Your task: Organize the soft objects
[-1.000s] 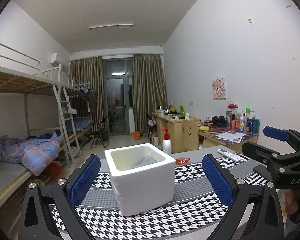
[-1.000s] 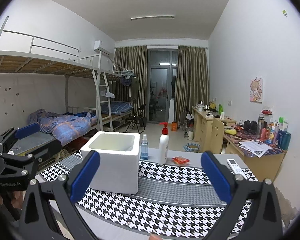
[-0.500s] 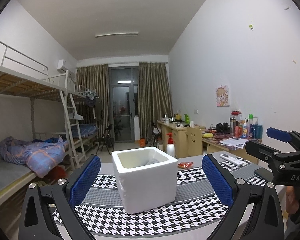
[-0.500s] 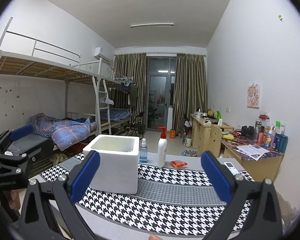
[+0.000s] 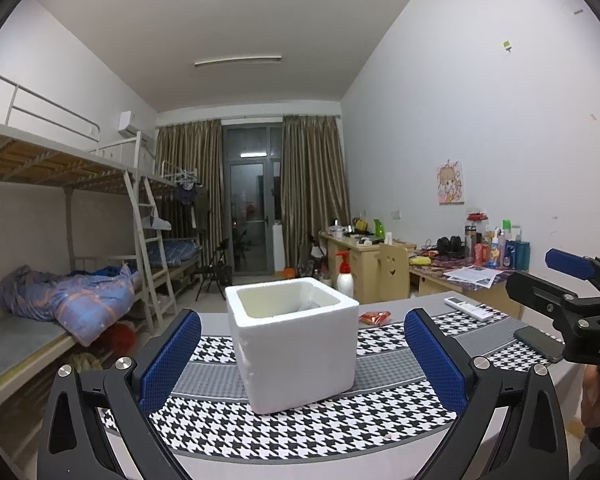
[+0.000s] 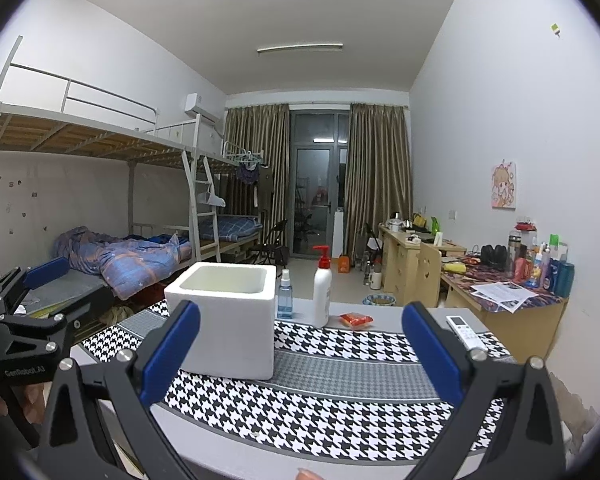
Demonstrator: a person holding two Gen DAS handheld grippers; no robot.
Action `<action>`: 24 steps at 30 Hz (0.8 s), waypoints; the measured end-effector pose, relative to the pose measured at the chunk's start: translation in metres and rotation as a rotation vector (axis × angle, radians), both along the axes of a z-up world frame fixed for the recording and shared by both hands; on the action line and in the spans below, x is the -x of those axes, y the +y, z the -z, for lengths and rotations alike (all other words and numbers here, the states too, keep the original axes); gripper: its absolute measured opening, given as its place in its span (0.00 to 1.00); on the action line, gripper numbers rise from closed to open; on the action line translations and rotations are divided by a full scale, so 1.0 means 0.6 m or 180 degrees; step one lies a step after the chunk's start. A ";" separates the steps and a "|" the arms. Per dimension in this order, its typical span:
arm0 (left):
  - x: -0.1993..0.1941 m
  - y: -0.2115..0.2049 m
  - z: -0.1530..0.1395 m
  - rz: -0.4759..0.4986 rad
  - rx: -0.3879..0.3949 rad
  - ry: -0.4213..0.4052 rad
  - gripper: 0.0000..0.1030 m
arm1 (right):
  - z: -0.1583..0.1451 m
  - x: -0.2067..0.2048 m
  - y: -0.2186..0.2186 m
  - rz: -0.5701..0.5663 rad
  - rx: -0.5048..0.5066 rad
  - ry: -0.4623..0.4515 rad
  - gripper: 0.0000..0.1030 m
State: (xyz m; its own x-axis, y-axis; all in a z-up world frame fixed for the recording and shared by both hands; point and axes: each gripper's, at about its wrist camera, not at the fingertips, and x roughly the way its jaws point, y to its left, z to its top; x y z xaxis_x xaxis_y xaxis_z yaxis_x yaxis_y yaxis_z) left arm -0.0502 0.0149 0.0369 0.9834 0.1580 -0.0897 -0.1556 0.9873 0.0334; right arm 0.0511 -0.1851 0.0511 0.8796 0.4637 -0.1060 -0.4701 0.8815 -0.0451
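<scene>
A white foam box (image 5: pixel 294 342) stands open on the houndstooth cloth (image 5: pixel 300 428) of the table; it also shows in the right wrist view (image 6: pixel 224 322). Something pale lies inside it (image 5: pixel 300 306), mostly hidden by the rim. My left gripper (image 5: pixel 302 354) is open and empty, held back from the box at the table's near edge. My right gripper (image 6: pixel 300 350) is open and empty, to the right of the box and also at the near edge. A small red packet (image 6: pixel 355 319) lies behind the cloth.
A white pump bottle (image 6: pixel 322 292) and a small blue spray bottle (image 6: pixel 285 296) stand behind the box. A remote control (image 6: pixel 466 332) lies at the table's right. A phone (image 5: pixel 538 343) lies near the right gripper. Bunk beds stand left, cluttered desks right.
Both grippers have tilted up and drawn back a little, so the box and table sit lower in both views. Both stay open and empty.
</scene>
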 end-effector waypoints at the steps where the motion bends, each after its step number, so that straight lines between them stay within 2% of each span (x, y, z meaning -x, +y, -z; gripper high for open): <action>1: -0.002 0.000 0.003 0.0006 0.0008 0.0018 0.99 | 0.002 -0.001 0.000 0.0004 0.0001 0.0012 0.99; 24: -0.009 0.011 0.033 -0.0053 0.0049 0.0169 0.99 | 0.027 -0.007 0.001 0.0023 0.0012 0.0152 0.99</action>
